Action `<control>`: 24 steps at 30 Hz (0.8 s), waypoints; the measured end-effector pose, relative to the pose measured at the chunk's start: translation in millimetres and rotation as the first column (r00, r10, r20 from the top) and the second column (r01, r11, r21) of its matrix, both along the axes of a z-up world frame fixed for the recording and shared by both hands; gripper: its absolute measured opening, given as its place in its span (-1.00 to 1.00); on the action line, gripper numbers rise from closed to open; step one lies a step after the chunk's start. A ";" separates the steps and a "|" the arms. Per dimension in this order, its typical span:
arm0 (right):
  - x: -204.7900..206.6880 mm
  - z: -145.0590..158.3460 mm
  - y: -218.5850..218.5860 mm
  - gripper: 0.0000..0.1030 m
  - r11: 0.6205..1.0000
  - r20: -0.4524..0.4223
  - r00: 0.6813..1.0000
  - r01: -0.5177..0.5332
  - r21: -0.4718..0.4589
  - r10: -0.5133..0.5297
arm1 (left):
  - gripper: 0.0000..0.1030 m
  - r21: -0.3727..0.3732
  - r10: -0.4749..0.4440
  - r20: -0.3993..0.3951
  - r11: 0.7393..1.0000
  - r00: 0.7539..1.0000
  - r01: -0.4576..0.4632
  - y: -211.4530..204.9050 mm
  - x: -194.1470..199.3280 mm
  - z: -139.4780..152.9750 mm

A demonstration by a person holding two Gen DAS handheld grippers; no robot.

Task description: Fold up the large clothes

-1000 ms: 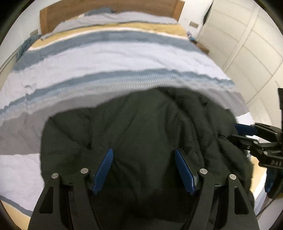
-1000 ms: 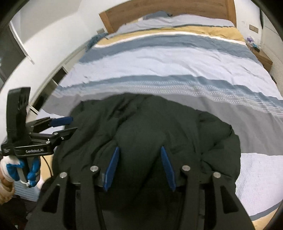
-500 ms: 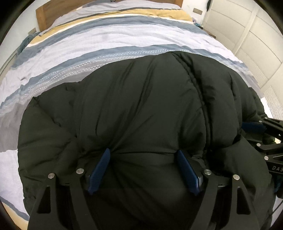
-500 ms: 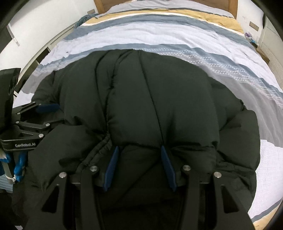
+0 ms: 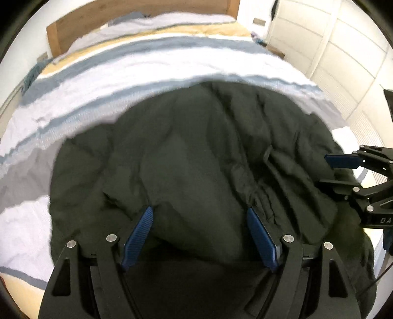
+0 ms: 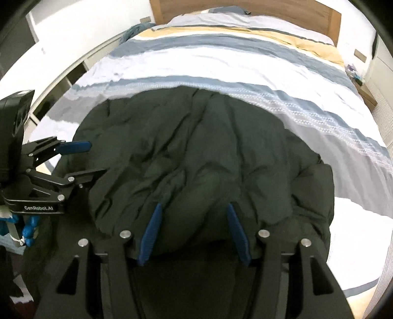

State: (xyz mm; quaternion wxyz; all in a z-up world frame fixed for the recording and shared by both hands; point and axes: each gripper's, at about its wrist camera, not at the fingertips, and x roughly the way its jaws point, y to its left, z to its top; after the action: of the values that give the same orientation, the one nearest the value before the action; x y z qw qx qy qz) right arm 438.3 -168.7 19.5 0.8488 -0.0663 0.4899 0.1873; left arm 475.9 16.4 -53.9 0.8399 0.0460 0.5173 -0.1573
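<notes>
A large dark green puffer jacket (image 5: 196,157) lies bunched on the near end of the bed and also shows in the right wrist view (image 6: 201,157). My left gripper (image 5: 200,235) has a thick fold of the jacket bulging between its blue pads (image 5: 137,235), jaws wide apart. My right gripper (image 6: 194,233) holds another bulge of the same jacket between its blue pads (image 6: 237,233). Each gripper shows in the other's view, the right one at the jacket's right edge (image 5: 343,171), the left one at its left edge (image 6: 81,162).
The bed (image 5: 152,63) has a striped cover in white, grey-blue and tan, with a wooden headboard (image 6: 282,9) at the far end. White wardrobe doors (image 5: 343,49) stand to the right. A low shelf unit (image 6: 73,73) runs along the left side.
Half a second ago the jacket was lifted and filled both views. Now it has dropped lower and lies more crumpled, with more of the striped cover showing. Both grippers still hold their folds.
</notes>
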 end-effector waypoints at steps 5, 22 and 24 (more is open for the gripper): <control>3.9 -27.4 -7.1 0.10 0.999 -0.042 0.998 0.044 0.008 -0.044 | 0.58 0.010 0.036 -0.020 0.999 0.999 -0.035 1.8 5.3 -19.0; -0.6 -26.7 -5.1 0.11 0.993 -0.041 0.992 0.121 -0.012 -0.121 | 0.60 0.049 0.103 0.026 0.993 0.994 -0.104 4.9 -21.9 11.6; -5.8 -22.6 -5.1 0.11 0.992 -0.034 0.991 0.126 -0.011 -0.127 | 0.61 0.055 0.109 0.040 0.992 0.993 -0.112 7.3 -26.6 17.8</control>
State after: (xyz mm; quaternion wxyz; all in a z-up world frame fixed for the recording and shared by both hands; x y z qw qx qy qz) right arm 432.5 -173.8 -3.2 0.8501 -0.0356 0.5086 0.1320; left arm 449.3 23.7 -36.1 0.8551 0.0442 0.5078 -0.0947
